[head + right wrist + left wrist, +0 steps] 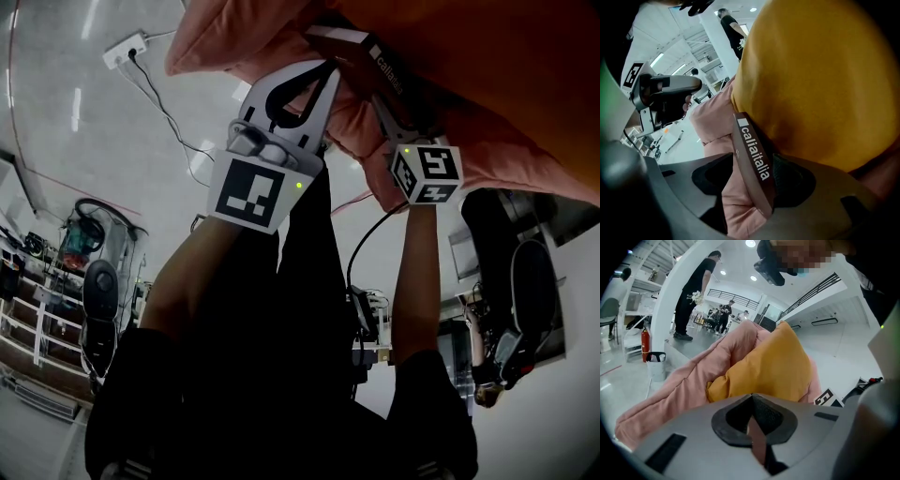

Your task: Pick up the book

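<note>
A dark brown book with white lettering on its spine lies wedged among a pink quilt and an orange cushion. My right gripper reaches up to it. In the right gripper view the book stands spine-up between the jaws of the right gripper. It leans on the right pad, and pink fabric shows in the gap to the left pad. My left gripper is shut just left of the book, its tips meeting in front of the cushion. The left gripper holds nothing I can make out.
The pink quilt and the cushion fill the space ahead of both grippers. A white power strip with a black cable lies on the floor. A person in black, a red fire extinguisher and a small bin stand farther off.
</note>
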Available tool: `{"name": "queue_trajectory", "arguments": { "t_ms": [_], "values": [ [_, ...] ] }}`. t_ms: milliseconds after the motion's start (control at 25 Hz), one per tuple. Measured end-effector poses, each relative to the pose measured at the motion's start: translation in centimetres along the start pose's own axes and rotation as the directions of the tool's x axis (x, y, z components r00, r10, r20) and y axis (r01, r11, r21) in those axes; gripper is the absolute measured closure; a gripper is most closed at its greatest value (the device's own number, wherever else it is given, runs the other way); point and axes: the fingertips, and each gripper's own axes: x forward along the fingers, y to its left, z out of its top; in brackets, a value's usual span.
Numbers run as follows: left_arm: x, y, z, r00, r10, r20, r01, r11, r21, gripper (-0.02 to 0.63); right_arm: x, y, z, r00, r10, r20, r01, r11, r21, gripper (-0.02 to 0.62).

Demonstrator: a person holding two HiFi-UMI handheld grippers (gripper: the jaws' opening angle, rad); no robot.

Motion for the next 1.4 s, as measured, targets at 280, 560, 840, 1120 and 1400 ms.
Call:
{"name": "queue_trajectory", "arguments": {
  "t_ms": [280, 560, 840, 1120, 1400],
  "values": [
    [1.1, 0.2, -1.3, 1.0, -0.006, -0.025, 0.006, 1.0, -0.006, 0.598, 1.6, -1.0, -0.8, 0.999, -0.007, -0.047, 0.002, 0.995, -0.103, 0.353],
    [1.7, 0.2, -1.1, 1.0, 0.003, -0.019, -0.004, 1.0, -0.019, 0.598, 2.7, -1.2, -1.1, 0.996, 0.016, -0.091, -0.03, 0.986, -0.164, 0.353],
    [1.6, 0.4, -1.2, 1.0, 0.004, -0.029, -0.005, 0.999, -0.034, 0.598, 3.5, -0.9, -1.7, 0.993, 0.003, -0.12, -0.026, 0.98, -0.195, 0.368],
    [1.4, 0.5, -0.7, 1.0, 0.012, -0.02, -0.012, 1.0, -0.026, 0.598, 3.4, -0.5, -1.6, 0.989, 0.007, -0.15, -0.04, 0.974, -0.222, 0.394],
    [1.1, 0.3, -1.1, 1.0, 0.008, -0.019, -0.009, 0.999, -0.037, 0.598, 3.1, 0.8, -2.4, 0.985, 0.022, -0.17, -0.062, 0.97, -0.235, 0.422]
  ]
}}
